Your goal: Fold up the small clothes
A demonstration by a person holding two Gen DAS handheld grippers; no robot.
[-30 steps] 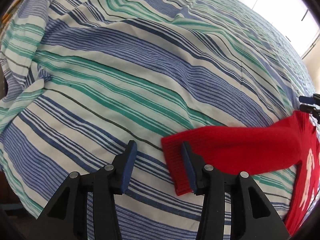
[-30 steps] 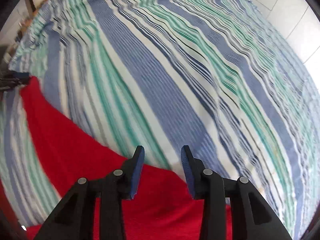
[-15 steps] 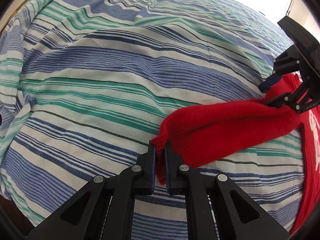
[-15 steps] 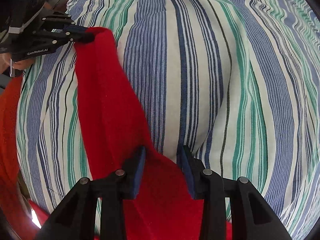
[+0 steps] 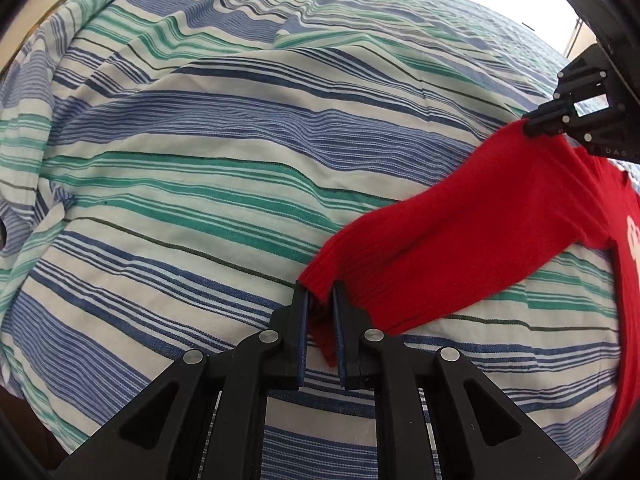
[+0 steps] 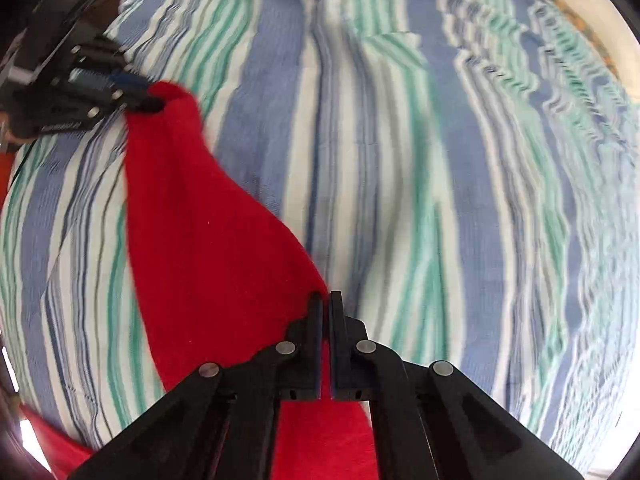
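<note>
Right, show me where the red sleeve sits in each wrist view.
Left wrist view: red sleeve runs from bottom centre, cuff in the left tool, up to the right edge.
Right wrist view: red sleeve runs from bottom centre to upper left.
Shared landmark: the striped bedsheet beneath.

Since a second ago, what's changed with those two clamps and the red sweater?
Both closed on the red sweater's sleeve. The left hand-held gripper pinched the ribbed cuff; its jaws are now easing apart slightly, cuff between them. The right hand-held gripper swung over and shut on the sleeve's shoulder end. The sleeve now lifts off the striped bedsheet, which stayed put.
</note>
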